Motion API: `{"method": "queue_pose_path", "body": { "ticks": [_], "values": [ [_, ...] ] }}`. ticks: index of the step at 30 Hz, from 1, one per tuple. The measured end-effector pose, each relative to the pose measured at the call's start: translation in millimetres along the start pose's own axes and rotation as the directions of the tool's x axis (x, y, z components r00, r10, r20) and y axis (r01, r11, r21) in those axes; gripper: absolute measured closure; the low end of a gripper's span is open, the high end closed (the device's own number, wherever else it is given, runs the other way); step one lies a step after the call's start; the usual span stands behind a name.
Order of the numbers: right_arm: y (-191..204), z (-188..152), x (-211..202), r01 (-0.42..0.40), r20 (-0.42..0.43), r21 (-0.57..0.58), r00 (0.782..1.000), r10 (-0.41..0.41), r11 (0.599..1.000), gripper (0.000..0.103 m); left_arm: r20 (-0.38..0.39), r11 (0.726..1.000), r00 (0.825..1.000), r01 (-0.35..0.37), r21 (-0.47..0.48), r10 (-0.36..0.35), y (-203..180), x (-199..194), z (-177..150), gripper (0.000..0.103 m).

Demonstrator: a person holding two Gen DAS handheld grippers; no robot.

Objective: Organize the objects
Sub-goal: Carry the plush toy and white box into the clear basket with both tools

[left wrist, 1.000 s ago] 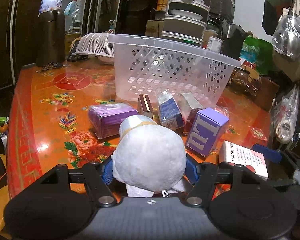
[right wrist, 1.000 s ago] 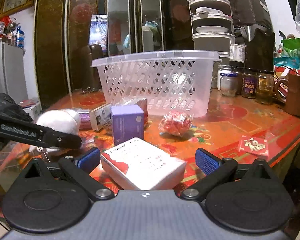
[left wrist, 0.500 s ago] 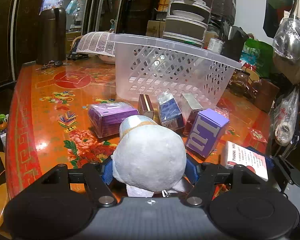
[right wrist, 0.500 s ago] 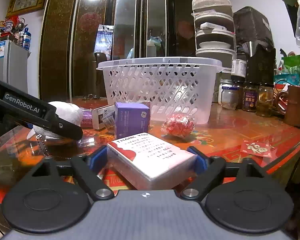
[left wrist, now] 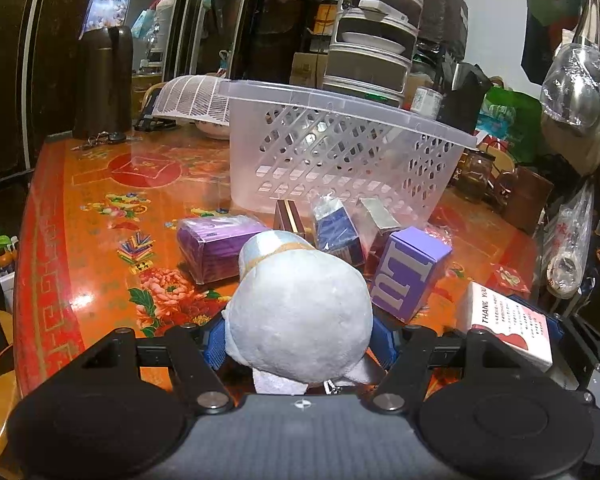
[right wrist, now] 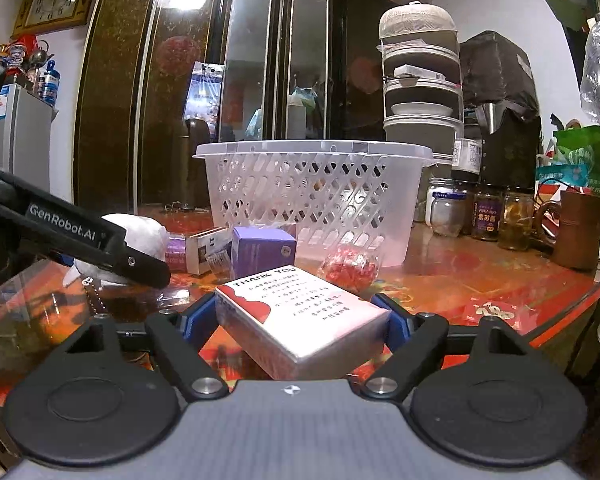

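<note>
A white plush toy (left wrist: 300, 312) with a pale blue band fills my left gripper (left wrist: 300, 344), which is shut on it just above the red floral table (left wrist: 80, 240). My right gripper (right wrist: 298, 322) is shut on a white "THANK YOU" box (right wrist: 292, 300), both blue pads pressing its sides; the box also shows in the left wrist view (left wrist: 508, 328). A clear lattice basket (left wrist: 340, 152) (right wrist: 312, 184) stands behind. In front of it lie a purple cube box (left wrist: 408, 276) (right wrist: 262, 252), a flat purple box (left wrist: 216, 244), a blue packet (left wrist: 336, 232) and a red wrapped bundle (right wrist: 350, 268).
Glass jars (right wrist: 484, 216) and a brown mug (right wrist: 580, 232) stand at the right of the basket. A red envelope (right wrist: 496, 310) lies near the table's right edge. Dark thermoses (left wrist: 104, 80), a white mesh cover (left wrist: 192, 100) and stacked dish tiers (left wrist: 372, 40) sit behind.
My right gripper's jaws have shut onto the white box, which before lay between wide open fingers, and its view has tipped upward. The left gripper and plush toy have stayed put.
</note>
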State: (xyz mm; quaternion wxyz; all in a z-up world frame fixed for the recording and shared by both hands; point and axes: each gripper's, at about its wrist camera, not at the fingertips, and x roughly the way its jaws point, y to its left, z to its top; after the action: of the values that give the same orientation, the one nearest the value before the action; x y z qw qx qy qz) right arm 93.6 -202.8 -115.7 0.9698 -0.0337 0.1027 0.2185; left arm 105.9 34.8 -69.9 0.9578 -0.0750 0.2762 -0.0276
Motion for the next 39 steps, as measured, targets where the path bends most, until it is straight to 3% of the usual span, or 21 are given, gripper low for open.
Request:
{"method": "queue_pose_path", "body": {
  "ticks": [8, 16, 22, 29, 34, 39],
  "values": [
    [-13.9, 10.8, 0.8, -0.018, -0.032, 0.039, 0.999, 0.019, 0.999, 0.02, 0.056, 1.0, 0.998, -0.01, 0.01, 0.009, -2.3, -8.3, -1.2, 0.032],
    [-29.2, 44.8, -3.0, -0.036, -0.01, 0.039, 0.999, 0.037, 0.999, 0.02, 0.09, 0.999, 0.995, 0.038, 0.011, -0.039, -4.9, -22.7, 16.6, 0.032],
    [-41.4, 91.7, -2.3, -0.047, 0.052, 0.031, 0.998, 0.045, 0.998, 0.019, 0.172, 0.998, 0.984, 0.048, 0.04, -0.054, -10.2, -48.5, 59.6, 0.032],
    [-58.1, 153.5, 35.2, -0.048, 0.032, 0.037, 0.998, 0.046, 0.998, 0.019, 0.203, 0.993, 0.975, 0.073, 0.095, -0.091, -21.4, -41.9, 130.4, 0.032],
    [-63.0, 193.3, 102.6, -0.037, -0.105, 0.056, 0.994, 0.043, 0.998, 0.019, 0.114, 0.993, 0.987, 0.105, 0.055, -0.11, -25.4, 11.6, 200.5, 0.032],
    [-73.8, 202.6, 169.0, -0.003, -0.279, 0.078, 0.96, 0.024, 0.997, 0.019, -0.043, 0.998, 0.997, 0.056, 0.004, -0.056, -16.4, 80.4, 242.0, 0.032]
  ]
}}
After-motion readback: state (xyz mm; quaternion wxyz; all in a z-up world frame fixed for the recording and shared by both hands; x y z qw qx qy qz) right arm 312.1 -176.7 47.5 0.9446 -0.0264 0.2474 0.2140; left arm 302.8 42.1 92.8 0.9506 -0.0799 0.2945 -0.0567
